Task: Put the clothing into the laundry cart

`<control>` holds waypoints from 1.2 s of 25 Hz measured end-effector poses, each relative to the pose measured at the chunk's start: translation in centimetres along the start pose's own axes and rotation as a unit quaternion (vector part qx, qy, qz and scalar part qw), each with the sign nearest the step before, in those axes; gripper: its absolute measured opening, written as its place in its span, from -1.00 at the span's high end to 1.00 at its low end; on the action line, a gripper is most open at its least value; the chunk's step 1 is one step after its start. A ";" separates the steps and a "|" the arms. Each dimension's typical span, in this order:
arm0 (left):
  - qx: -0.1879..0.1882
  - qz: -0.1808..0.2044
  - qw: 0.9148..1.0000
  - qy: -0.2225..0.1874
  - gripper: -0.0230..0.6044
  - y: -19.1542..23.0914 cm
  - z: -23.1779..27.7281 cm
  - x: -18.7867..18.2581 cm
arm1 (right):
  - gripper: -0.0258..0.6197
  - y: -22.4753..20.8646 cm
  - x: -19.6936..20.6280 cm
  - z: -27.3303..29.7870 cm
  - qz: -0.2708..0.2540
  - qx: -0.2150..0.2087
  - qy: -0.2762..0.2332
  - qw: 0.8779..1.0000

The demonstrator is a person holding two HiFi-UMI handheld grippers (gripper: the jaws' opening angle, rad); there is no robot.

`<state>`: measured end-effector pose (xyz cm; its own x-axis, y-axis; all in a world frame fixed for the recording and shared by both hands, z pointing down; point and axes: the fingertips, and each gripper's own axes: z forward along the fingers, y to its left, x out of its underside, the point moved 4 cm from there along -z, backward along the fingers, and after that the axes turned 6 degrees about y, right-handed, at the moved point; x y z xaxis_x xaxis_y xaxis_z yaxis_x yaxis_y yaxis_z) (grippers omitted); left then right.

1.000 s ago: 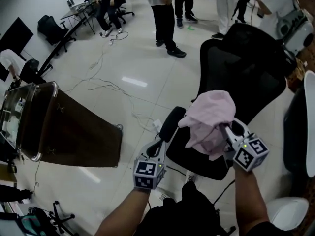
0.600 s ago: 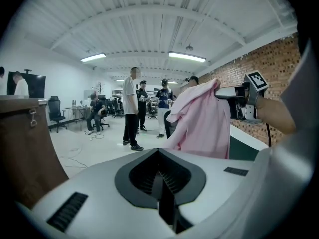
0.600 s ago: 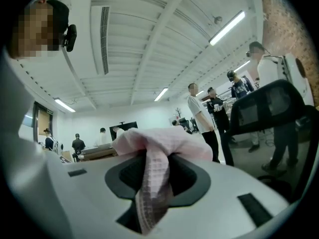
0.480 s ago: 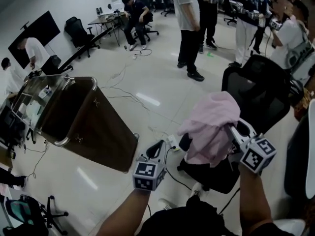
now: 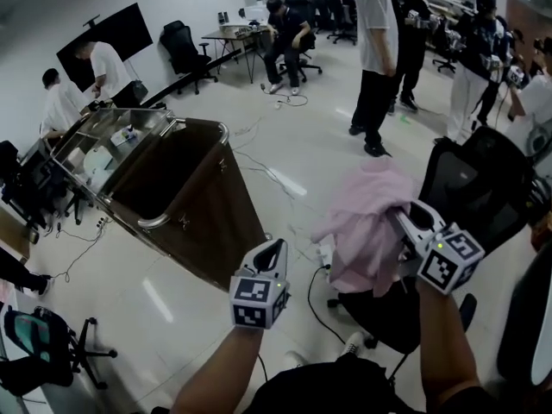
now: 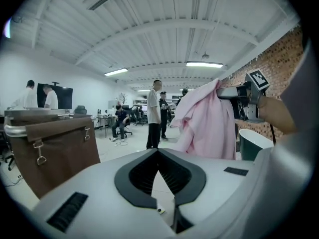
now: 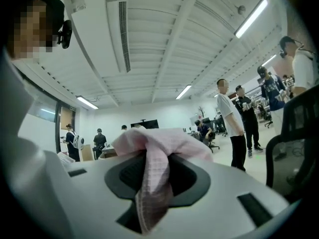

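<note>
- Since a second ago, the right hand-held gripper (image 5: 404, 221) has raised the pink garment (image 5: 366, 231) higher above the office chair (image 5: 483, 188).
- Its jaws clamp the cloth; the left hand-held gripper (image 5: 274, 250) is closed and empty.
- The pink garment hangs right of the laundry cart (image 5: 216, 222); carrying it over and dropping it in remain.

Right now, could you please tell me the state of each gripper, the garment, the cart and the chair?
pink garment: lifted, hanging from the right gripper, outside the laundry cart.
right gripper: shut on the pink garment.
left gripper: shut, empty.
laundry cart: upright, open at the top.
office chair: upright, behind the pink garment.
</note>
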<state>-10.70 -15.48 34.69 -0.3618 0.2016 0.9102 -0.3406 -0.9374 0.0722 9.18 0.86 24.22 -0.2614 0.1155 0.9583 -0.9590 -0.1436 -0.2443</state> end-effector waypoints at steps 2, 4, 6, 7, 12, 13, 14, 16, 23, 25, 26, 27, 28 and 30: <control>-0.010 0.000 1.000 -0.002 0.93 1.2 -1.0 0.0 | 0.53 1.4 -0.2 1.4 -0.002 -0.013 0.002 1.000; -0.022 -0.002 1.000 -0.004 0.93 2.5 -2.1 0.1 | 0.53 2.7 -0.5 2.7 -0.004 -0.025 0.002 1.000; -0.036 -0.007 0.999 -0.007 0.93 3.7 -3.5 0.1 | 0.53 4.1 -1.0 4.0 -0.005 -0.039 0.000 0.999; -0.042 -0.009 0.999 -0.008 0.93 4.2 -4.3 0.1 | 0.53 4.8 -1.3 4.6 -0.006 -0.046 -0.001 0.999; -0.073 -0.013 0.997 -0.020 0.93 6.7 -7.9 -0.1 | 0.53 8.7 -2.9 6.6 -0.014 -0.076 -0.010 0.997; -0.078 -0.015 0.997 -0.023 0.93 7.4 -8.6 -0.2 | 0.53 9.5 -3.4 7.0 -0.017 -0.082 -0.013 0.996; -0.083 -0.017 0.996 -0.027 0.93 8.0 -9.3 -0.3 | 0.53 10.3 -3.8 7.6 -0.021 -0.088 -0.015 0.996; -0.095 -0.020 0.995 -0.034 0.93 9.5 -10.7 -0.5 | 0.53 11.8 -4.8 8.7 -0.027 -0.100 -0.021 0.994; -0.142 -0.036 0.987 -0.061 0.93 14.2 -15.4 -1.7 | 0.53 16.4 -7.2 12.6 -0.037 -0.139 -0.017 0.989; -0.156 -0.037 0.985 -0.068 0.93 15.5 -16.6 -2.2 | 0.53 17.9 -8.1 13.7 -0.048 -0.151 -0.017 0.987; -0.161 -0.036 0.984 -0.071 0.93 16.1 -17.2 -2.5 | 0.53 18.6 -8.5 14.2 -0.053 -0.158 -0.018 0.986; -0.167 -0.033 0.983 -0.074 0.93 16.5 -17.7 -2.7 | 0.53 19.4 -8.9 14.7 -0.057 -0.166 -0.019 0.984; -0.172 -0.030 0.982 -0.076 0.93 16.9 -18.2 -3.0 | 0.53 20.0 -9.4 15.1 -0.060 -0.174 -0.021 0.983; -0.183 -0.026 0.980 -0.078 0.93 17.5 -19.0 -3.3 | 0.53 21.1 -10.3 15.9 -0.058 -0.189 -0.024 0.980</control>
<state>-31.96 -27.19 25.22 -0.2084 0.1740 0.9624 -0.6536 -0.7568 -0.0048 -6.63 -18.98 11.59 -0.1507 0.0611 0.9867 -0.9563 0.2440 -0.1611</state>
